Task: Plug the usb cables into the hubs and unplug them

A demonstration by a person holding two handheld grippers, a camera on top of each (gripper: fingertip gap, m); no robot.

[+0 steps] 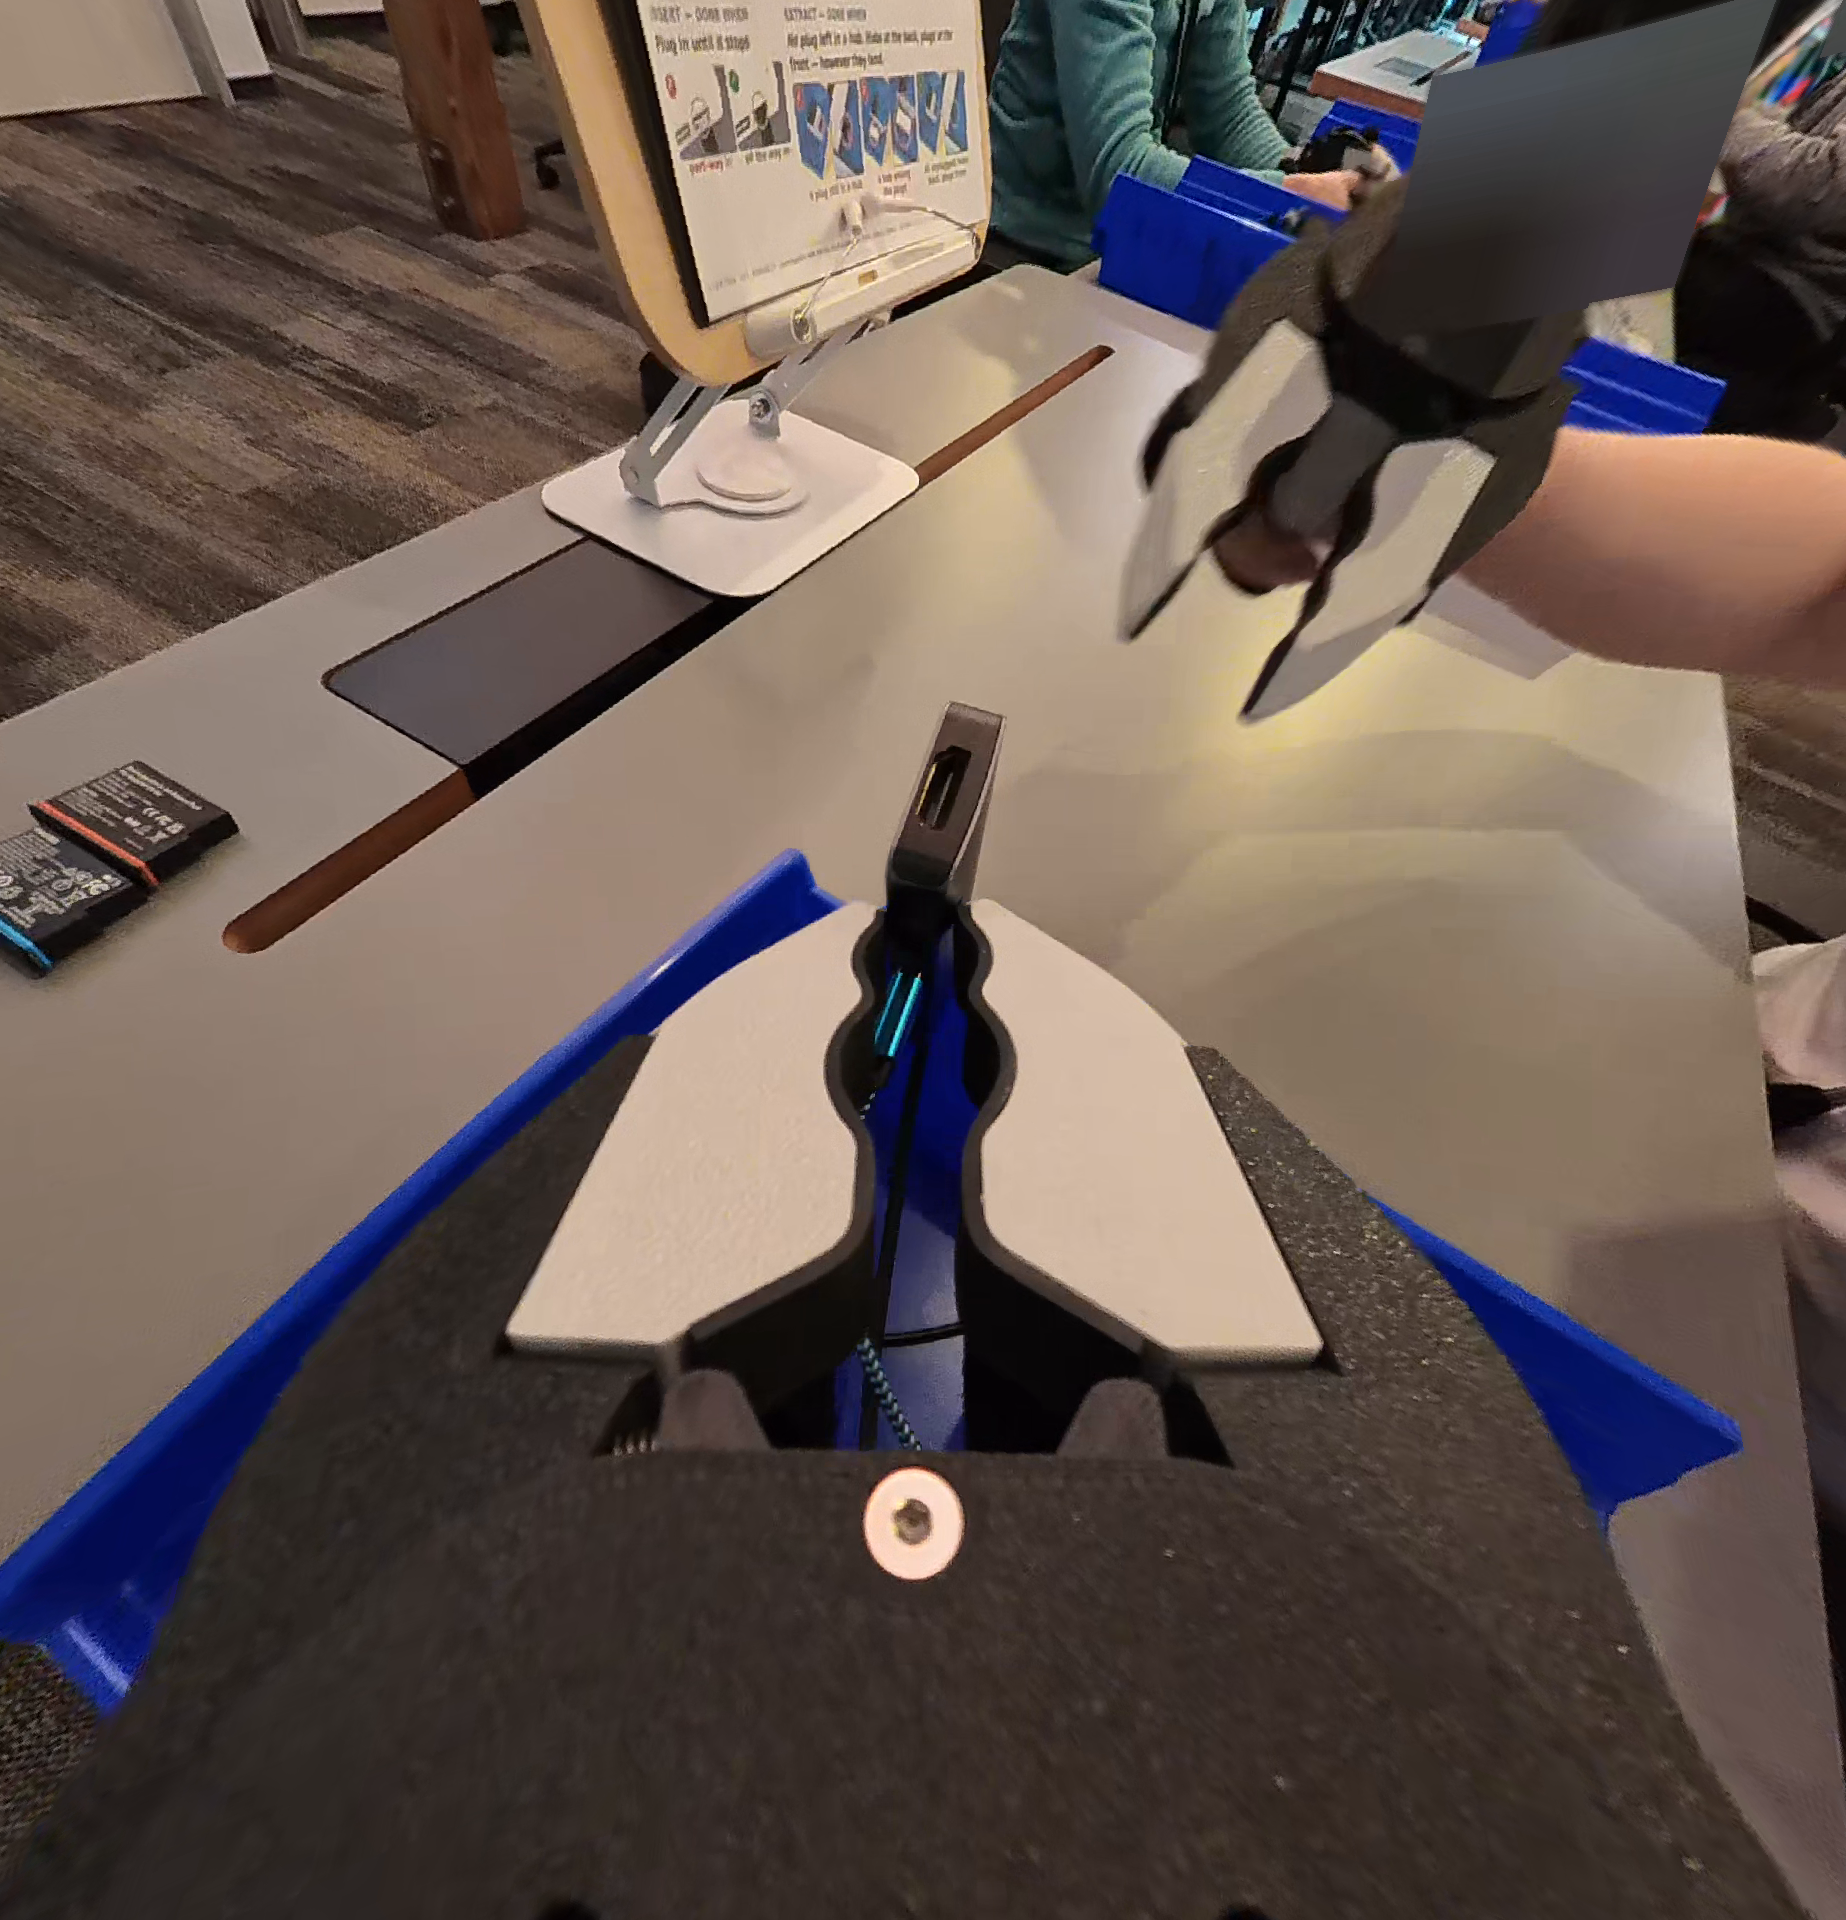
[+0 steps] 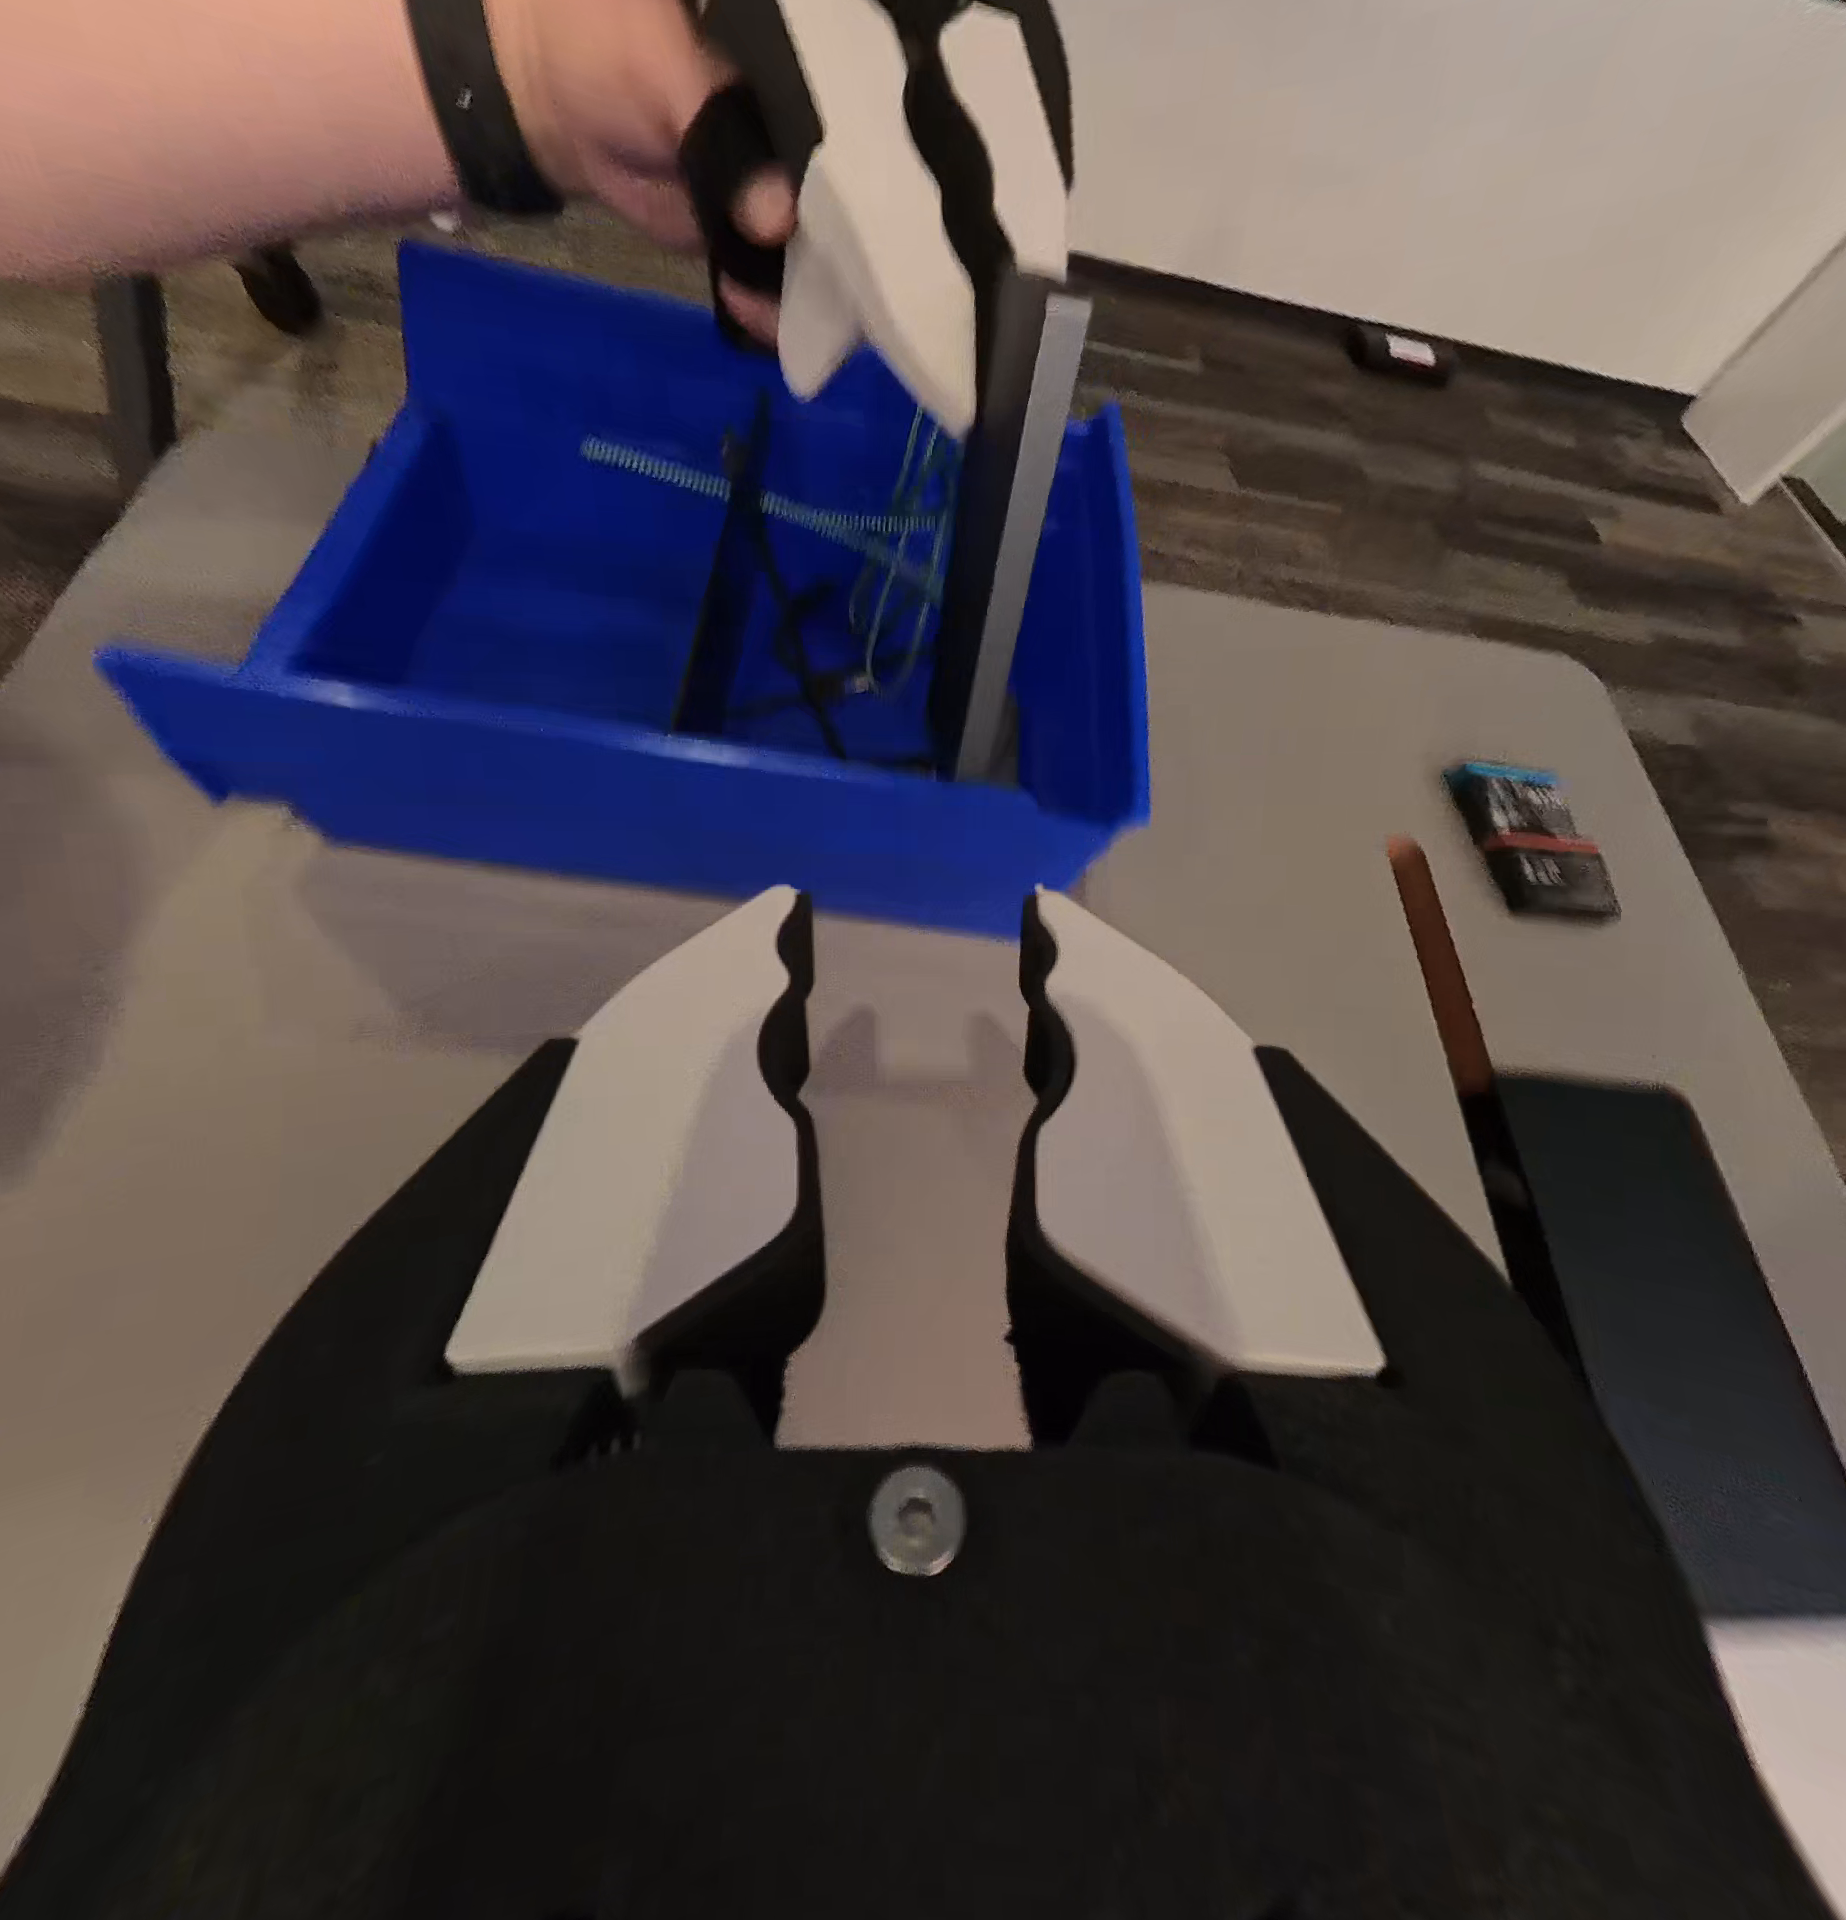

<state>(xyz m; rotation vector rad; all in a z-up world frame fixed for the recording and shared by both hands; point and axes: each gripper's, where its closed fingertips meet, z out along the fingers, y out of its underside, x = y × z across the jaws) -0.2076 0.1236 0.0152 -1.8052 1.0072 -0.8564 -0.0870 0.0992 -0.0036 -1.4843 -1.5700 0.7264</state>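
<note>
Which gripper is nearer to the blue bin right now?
Left. The left gripper is right over the blue bin, shut on a hub held above the cables inside. The right gripper is open, over bare table short of the bin's front wall.

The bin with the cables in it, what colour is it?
Bright blue. The bin shows best in the right wrist view, sitting on the grey table.
</note>
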